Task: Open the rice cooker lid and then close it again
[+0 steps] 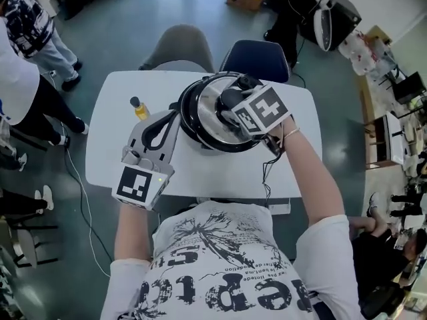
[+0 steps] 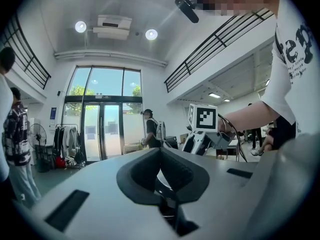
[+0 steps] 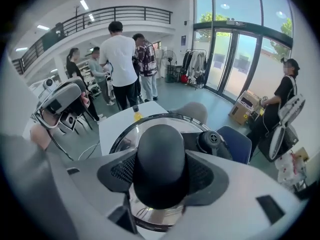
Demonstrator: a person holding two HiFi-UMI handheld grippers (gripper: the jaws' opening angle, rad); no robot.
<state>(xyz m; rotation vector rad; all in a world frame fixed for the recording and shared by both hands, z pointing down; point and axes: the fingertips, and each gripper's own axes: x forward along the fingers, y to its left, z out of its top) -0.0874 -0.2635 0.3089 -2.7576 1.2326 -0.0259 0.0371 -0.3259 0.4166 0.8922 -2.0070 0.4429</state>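
White table (image 1: 107, 149), bottle (image 1: 139, 107) near rice cooker lid (image 1: 203, 112)

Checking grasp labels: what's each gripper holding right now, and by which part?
Right gripper: shut on the lid, held by its black knob. Left gripper: at the rice cooker's side; a hold can't be told.

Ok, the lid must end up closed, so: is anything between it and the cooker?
Nothing visible. The right gripper is shut on the lid's knob, the lid is right over the cooker, and the bottle stands off to the side.
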